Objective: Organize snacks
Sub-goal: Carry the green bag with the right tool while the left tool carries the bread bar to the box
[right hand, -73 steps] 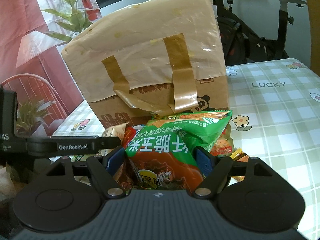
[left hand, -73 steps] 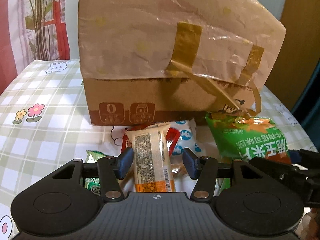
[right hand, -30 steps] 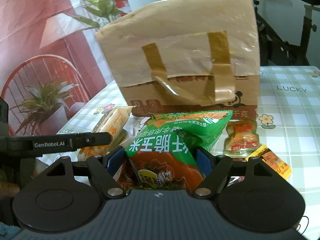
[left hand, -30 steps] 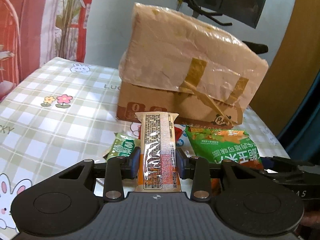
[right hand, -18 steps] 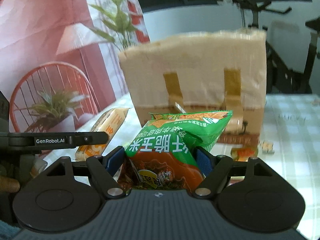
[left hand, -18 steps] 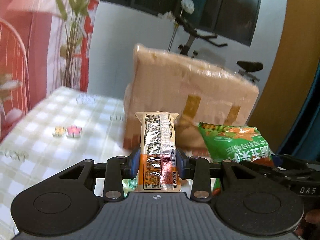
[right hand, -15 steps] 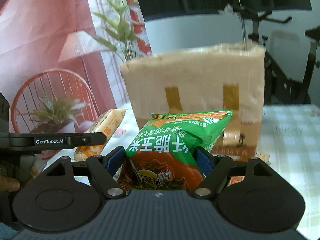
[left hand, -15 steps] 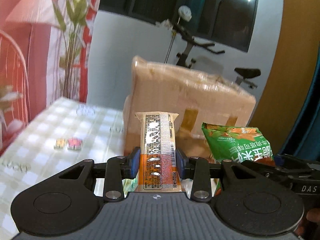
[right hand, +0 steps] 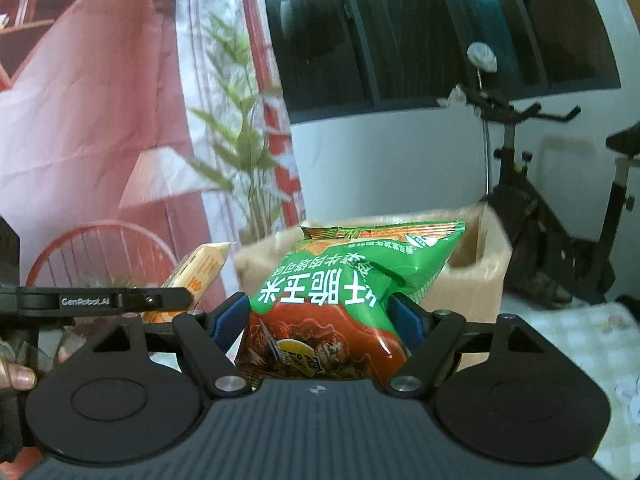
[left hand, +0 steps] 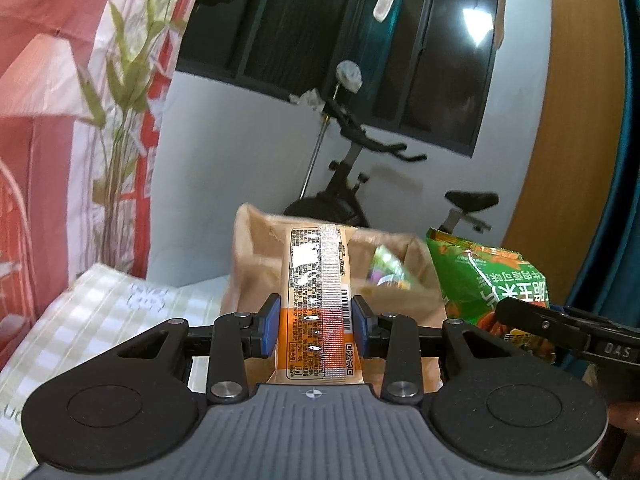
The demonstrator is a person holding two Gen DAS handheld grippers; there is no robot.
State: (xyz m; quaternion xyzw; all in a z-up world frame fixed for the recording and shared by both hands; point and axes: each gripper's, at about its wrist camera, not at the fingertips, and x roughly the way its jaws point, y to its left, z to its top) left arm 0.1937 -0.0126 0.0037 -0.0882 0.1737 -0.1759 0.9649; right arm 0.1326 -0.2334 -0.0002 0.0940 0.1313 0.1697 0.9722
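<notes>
Left gripper (left hand: 315, 330): blue pads clamped on both sides of bar (left hand: 318, 280), narrow orange-and-tan wrapper, standing upright between them, clear of table.
Right gripper (right hand: 320, 322): pads pressed on puffed green bag (right hand: 352, 280), red lower panel, held upright.
Both snacks side by side in air, near box (right hand: 472, 276).
Box: brown cardboard, top open, on checked table (left hand: 92, 320), just beyond both snacks.
Behind box: exercise bike (left hand: 360, 184), white wall, dark window.

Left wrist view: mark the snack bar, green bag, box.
snack bar (left hand: 318, 300), left wrist view, label middle.
green bag (left hand: 486, 276), left wrist view, green front.
box (left hand: 260, 264), left wrist view, left wall.
</notes>
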